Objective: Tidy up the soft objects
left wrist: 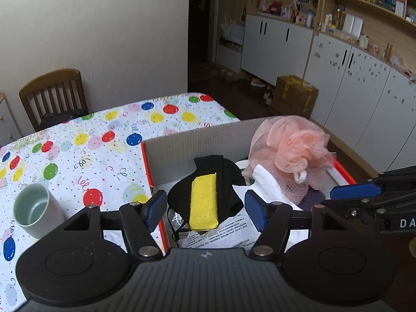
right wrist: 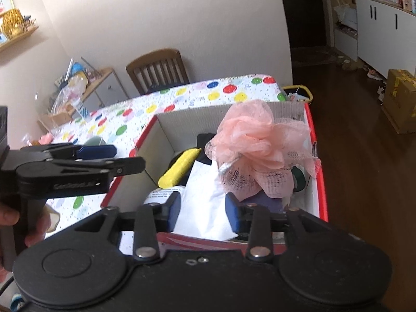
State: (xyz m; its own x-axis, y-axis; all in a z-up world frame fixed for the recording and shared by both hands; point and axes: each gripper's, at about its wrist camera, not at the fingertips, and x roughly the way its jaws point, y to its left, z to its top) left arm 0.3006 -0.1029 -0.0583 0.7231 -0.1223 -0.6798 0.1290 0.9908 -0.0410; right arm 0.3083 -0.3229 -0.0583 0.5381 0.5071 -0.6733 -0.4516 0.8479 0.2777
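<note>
Left gripper: matte black plastic body, ribbed top plate, two round discs, silver rivets, blue ridged pads. Right gripper: same build; white lettering along its side.

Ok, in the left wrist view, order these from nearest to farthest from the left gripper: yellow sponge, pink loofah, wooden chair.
1. Yellow sponge: in the box, right ahead of the left gripper, lying on black cloth.
2. Pink loofah: further back, on the box's right side.
3. Wooden chair: far left, beyond the table, against the wall.
</note>
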